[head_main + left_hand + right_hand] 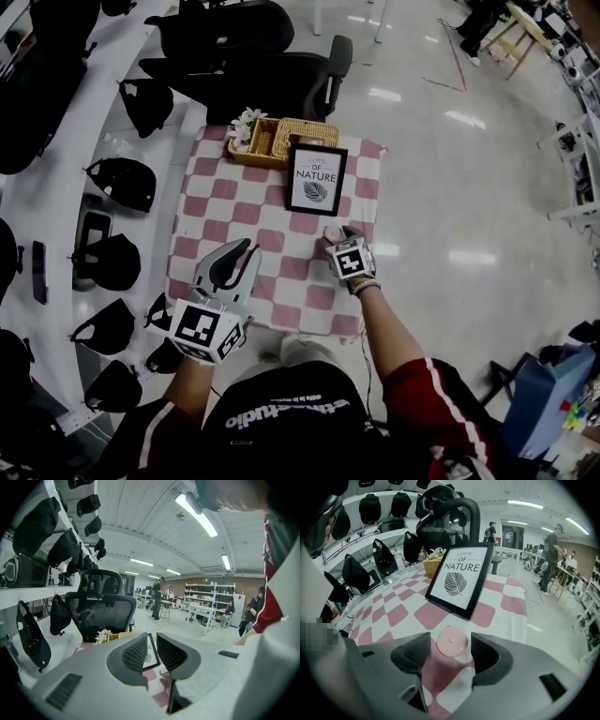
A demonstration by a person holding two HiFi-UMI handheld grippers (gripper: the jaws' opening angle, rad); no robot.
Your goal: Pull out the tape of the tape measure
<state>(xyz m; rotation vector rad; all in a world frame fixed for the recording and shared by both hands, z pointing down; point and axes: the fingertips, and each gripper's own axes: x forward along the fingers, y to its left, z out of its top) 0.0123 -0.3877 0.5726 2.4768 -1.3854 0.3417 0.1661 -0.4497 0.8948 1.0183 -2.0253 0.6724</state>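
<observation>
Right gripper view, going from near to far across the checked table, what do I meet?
Round pink tape measure → black-framed Love of Nature picture → woven wicker basket → black mesh office chair.

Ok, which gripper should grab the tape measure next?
Right. The right gripper is open with the tape measure between its jaw tips; the left gripper is open, empty, by the near-left corner of the cloth.

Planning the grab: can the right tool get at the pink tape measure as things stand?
Probably yes: the right tool is open, and the tape measure lies right between its jaw tips with nothing in the way.
</observation>
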